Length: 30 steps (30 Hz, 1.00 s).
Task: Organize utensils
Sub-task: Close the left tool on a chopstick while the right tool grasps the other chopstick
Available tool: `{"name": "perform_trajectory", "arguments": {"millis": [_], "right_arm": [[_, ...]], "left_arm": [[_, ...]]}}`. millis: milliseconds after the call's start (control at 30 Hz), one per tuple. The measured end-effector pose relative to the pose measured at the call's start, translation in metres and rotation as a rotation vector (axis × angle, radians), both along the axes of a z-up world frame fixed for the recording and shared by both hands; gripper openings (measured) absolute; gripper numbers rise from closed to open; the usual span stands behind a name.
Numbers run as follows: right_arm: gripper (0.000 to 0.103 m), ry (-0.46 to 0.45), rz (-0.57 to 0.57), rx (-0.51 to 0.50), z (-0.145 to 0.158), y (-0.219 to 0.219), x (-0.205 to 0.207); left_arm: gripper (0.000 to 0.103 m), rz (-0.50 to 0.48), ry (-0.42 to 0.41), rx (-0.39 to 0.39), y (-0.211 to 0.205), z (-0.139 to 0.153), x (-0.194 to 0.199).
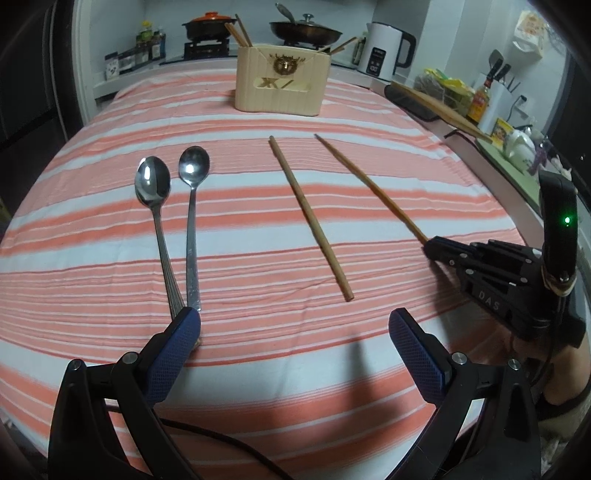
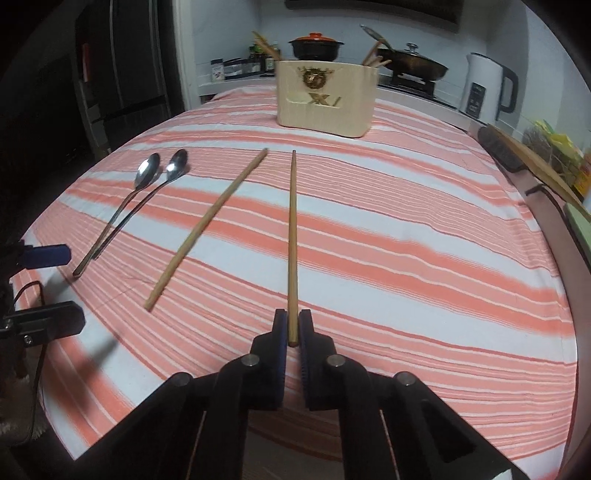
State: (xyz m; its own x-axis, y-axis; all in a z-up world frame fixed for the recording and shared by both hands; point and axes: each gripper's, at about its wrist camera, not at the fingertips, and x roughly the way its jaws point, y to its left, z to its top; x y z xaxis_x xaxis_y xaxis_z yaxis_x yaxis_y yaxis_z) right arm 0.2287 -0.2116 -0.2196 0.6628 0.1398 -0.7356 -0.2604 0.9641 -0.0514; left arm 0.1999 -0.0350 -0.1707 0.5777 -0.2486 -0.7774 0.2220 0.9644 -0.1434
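On the striped tablecloth (image 1: 258,229) lie two metal spoons (image 1: 162,221) side by side and two wooden chopsticks. My right gripper (image 2: 292,325) is shut on the near end of the right chopstick (image 2: 293,236), which points away toward the wooden utensil holder (image 2: 327,98). That same chopstick (image 1: 369,188) and right gripper (image 1: 430,247) show in the left wrist view. The other chopstick (image 1: 310,218) lies loose between them. My left gripper (image 1: 293,325) stands open, its left finger (image 1: 173,354) beside the spoon handles' near ends. The holder (image 1: 282,81) has chopsticks sticking out of it.
Behind the table a stove carries a black pot (image 1: 208,27) and a pan (image 1: 304,31). A white kettle (image 1: 386,50) stands at the back right. Bottles, bags and a teapot (image 1: 519,146) crowd the right-hand counter. A cable (image 1: 221,439) trails under the left gripper.
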Motion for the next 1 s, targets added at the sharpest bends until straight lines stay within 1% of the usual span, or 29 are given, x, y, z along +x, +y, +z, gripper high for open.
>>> {"name": "perform_trajectory", "arguments": {"millis": [33,133,200,300,367,433,467,500,567,633,667,700,733,800,933,1000], "right_arm": [[0.006,-0.005,-0.041,-0.003,0.0,-0.008,0.0],[0.006,-0.015,-0.116,-0.027,0.001,-0.028,-0.005],[0.006,-0.015,-0.13,-0.025,0.002,-0.036,-0.008],[0.006,-0.022,-0.133,-0.028,0.002,-0.041,-0.013],[0.006,-0.026,-0.134,-0.015,0.002,-0.042,-0.014],[0.006,-0.027,-0.132,-0.012,0.001,-0.042,-0.014],[0.006,-0.028,-0.13,-0.015,0.001,-0.042,-0.014],[0.006,-0.029,-0.126,-0.019,0.001,-0.042,-0.014],[0.006,-0.032,-0.12,-0.019,0.001,-0.042,-0.013],[0.007,-0.034,-0.115,-0.011,0.001,-0.043,-0.013],[0.009,-0.035,-0.11,-0.002,0.001,-0.044,-0.013],[0.014,-0.035,-0.104,0.006,0.001,-0.044,-0.014],[0.018,-0.034,-0.098,0.012,0.001,-0.044,-0.014],[0.038,-0.035,-0.096,0.016,0.001,-0.045,-0.014],[0.039,-0.025,-0.091,0.021,0.0,-0.046,-0.013],[0.039,-0.022,-0.086,0.011,-0.001,-0.044,-0.012]], "left_arm": [[0.102,-0.002,0.0,0.001,-0.002,-0.001,0.001],[0.1,-0.011,0.004,0.014,-0.01,-0.004,0.007],[0.093,-0.025,0.011,0.036,-0.02,-0.009,0.013],[0.086,-0.037,0.023,0.092,-0.037,-0.018,0.023],[0.074,-0.038,0.04,0.127,-0.046,-0.024,0.029],[0.063,-0.035,0.016,0.155,-0.05,-0.023,0.028],[0.056,-0.041,0.012,0.157,-0.051,-0.022,0.028],[0.051,-0.042,0.009,0.162,-0.052,-0.022,0.027],[0.051,-0.044,0.009,0.166,-0.051,-0.021,0.026],[0.054,-0.036,0.019,0.155,-0.046,-0.021,0.026],[0.058,-0.032,0.025,0.145,-0.043,-0.021,0.026],[0.064,-0.027,0.03,0.139,-0.039,-0.021,0.026],[0.067,-0.024,0.035,0.133,-0.036,-0.022,0.025],[0.069,-0.023,0.035,0.125,-0.033,-0.022,0.024],[0.068,-0.026,0.018,0.146,-0.038,-0.023,0.021],[0.064,-0.027,0.009,0.148,-0.041,-0.023,0.021]]}}
